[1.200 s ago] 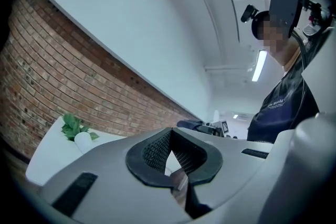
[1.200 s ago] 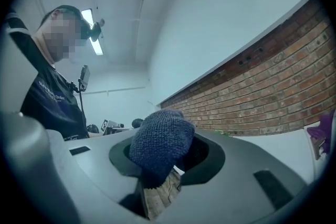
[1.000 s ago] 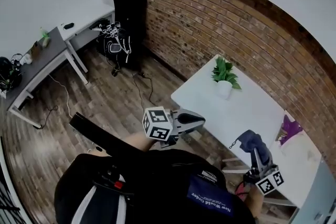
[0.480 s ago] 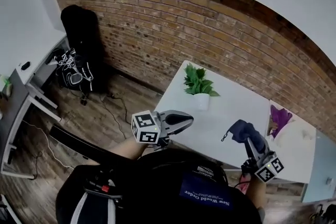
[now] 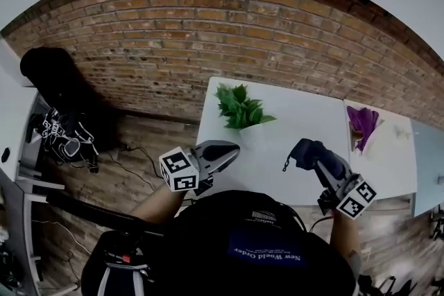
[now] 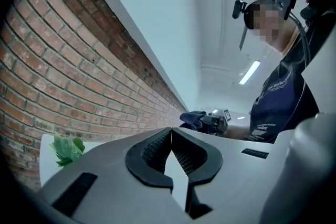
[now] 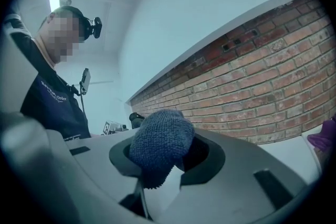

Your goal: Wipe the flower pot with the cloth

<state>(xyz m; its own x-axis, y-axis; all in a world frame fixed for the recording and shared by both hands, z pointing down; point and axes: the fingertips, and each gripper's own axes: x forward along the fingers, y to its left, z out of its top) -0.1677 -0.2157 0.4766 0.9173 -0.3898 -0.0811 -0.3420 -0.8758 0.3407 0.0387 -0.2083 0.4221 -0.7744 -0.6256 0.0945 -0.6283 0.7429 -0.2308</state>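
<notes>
Blue cloth [image 5: 302,152]: bunched and nubbly, pinched in our right gripper [image 5: 318,160]. In the head view we see it over the white table [image 5: 305,114], at about four o'clock from the flower pot [image 5: 251,138] and apart from it.
Right gripper: its jaws are clamped on the cloth, which fills the gap between them in the right gripper view.
Left gripper [image 5: 231,150]: jaws pressed together with nothing between them. It sits at about eight o'clock from the pot, by the table's left edge.
Flower pot: small, white and upright on the table, with green leaves [image 5: 238,107] rising at its twelve o'clock. Neither gripper touches it.
Table: set against the brick wall [image 5: 208,31].
Purple thing [image 5: 362,125]: at three o'clock from the pot, on the next white surface. We cannot tell what it is.
</notes>
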